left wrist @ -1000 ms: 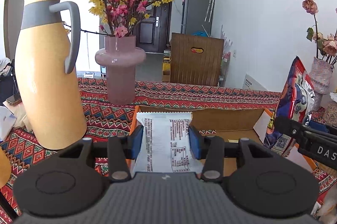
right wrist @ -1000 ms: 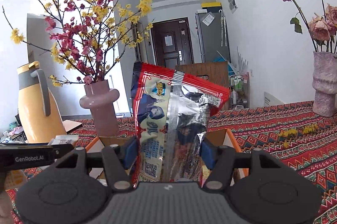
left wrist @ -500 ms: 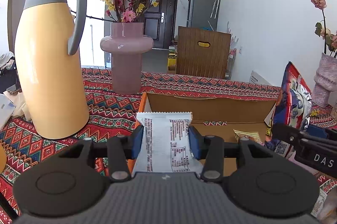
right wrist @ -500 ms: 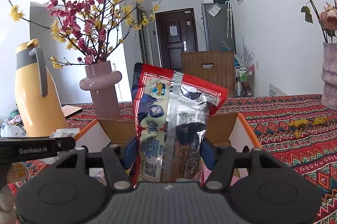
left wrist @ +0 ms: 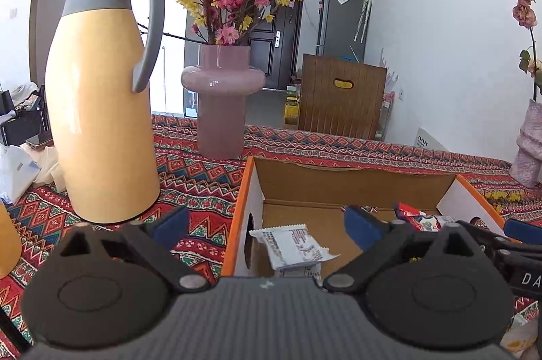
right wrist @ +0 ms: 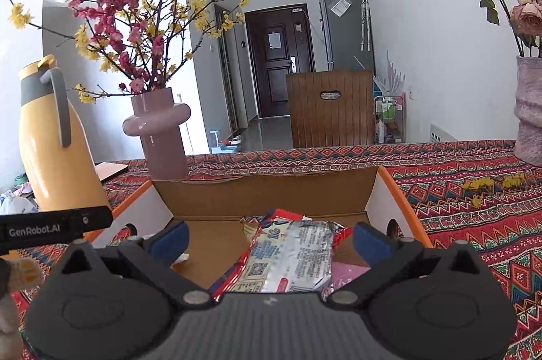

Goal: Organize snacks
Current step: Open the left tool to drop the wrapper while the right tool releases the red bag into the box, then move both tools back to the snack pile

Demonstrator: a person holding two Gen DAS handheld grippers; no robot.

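An open cardboard box (left wrist: 338, 182) (right wrist: 264, 190) with orange edges sits on the patterned tablecloth. My left gripper (left wrist: 266, 226) hovers over the box's left wall, its jaws opening wide; a white snack packet (left wrist: 293, 246) lies loose inside the box below them, touched by neither pad. My right gripper (right wrist: 269, 239) is over the box too, jaws also opening wide. A red and silver snack bag (right wrist: 291, 258) lies flat in the box beneath, free of the pads, with a pink packet (right wrist: 347, 272) beside it. That red bag (left wrist: 418, 217) shows at the right in the left wrist view.
A tall yellow thermos jug (left wrist: 101, 96) (right wrist: 50, 136) stands left of the box. A pink vase (left wrist: 222, 99) (right wrist: 161, 129) of blossom branches is behind it. Another vase (right wrist: 528, 109) stands at the far right. A wooden chair back (right wrist: 330, 107) is beyond the table.
Both grippers have opened wide. The white packet dropped from the left jaws into the box, and the red bag fell flat from the right jaws into the box.
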